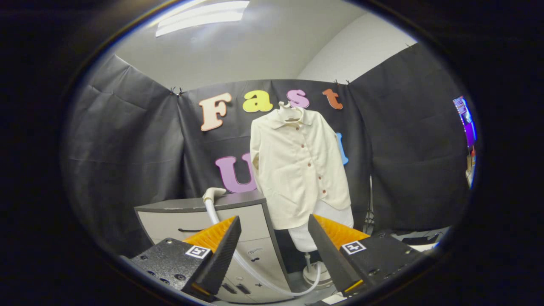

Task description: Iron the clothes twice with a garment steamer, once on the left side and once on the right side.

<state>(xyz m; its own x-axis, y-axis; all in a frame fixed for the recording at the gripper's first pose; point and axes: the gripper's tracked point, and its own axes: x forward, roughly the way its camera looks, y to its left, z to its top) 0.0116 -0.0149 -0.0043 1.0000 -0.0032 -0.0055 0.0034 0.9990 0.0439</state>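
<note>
A cream button-up shirt (297,165) hangs on a white hanger over a white mannequin stand (312,272), against the booth's back wall, beyond my fingers. The steamer head (213,193), white, rests on top of a grey drawer cabinet (199,206) to the left of the shirt. Its white hose (255,272) runs down the cabinet's front and curves toward the stand's base. My gripper (274,238) is open, fingers wide apart with nothing between them, well short of both steamer and shirt.
The grey cabinet (250,238) with drawers stands just ahead of my left finger. Black cloth walls close the booth on the left, back and right. A low dark surface with cables (418,238) lies at the right.
</note>
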